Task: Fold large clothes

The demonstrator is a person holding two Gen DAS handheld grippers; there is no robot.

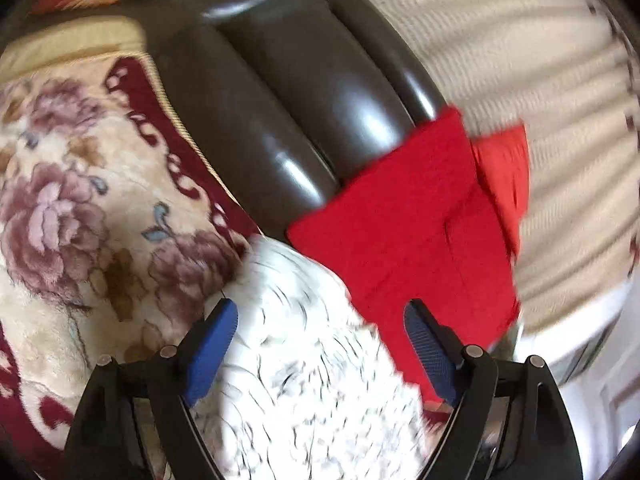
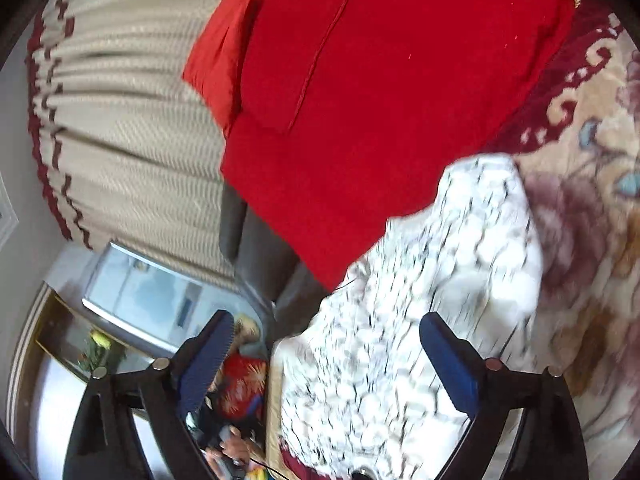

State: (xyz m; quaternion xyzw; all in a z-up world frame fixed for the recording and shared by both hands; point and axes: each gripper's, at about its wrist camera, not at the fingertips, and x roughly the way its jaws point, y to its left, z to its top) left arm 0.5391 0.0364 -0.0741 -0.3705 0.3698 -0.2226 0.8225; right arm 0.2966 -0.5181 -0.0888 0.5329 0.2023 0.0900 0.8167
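A white garment with a fine black pattern lies on a floral blanket, folded into a long strip. My left gripper hovers over it with its blue pads wide apart, touching no cloth. The same white garment shows in the right wrist view, blurred by motion. Above its near end my right gripper stands open with nothing between its fingers. A folded red garment with a pocket flap lies just beyond the white one, partly over the sofa's edge. It fills the top of the right wrist view as the red garment.
A dark brown leather sofa back runs behind the blanket. A cream pleated curtain with a dark red trim hangs past it, the same curtain on the right wrist view's left. A glass-topped table and a bright patterned cushion sit lower left.
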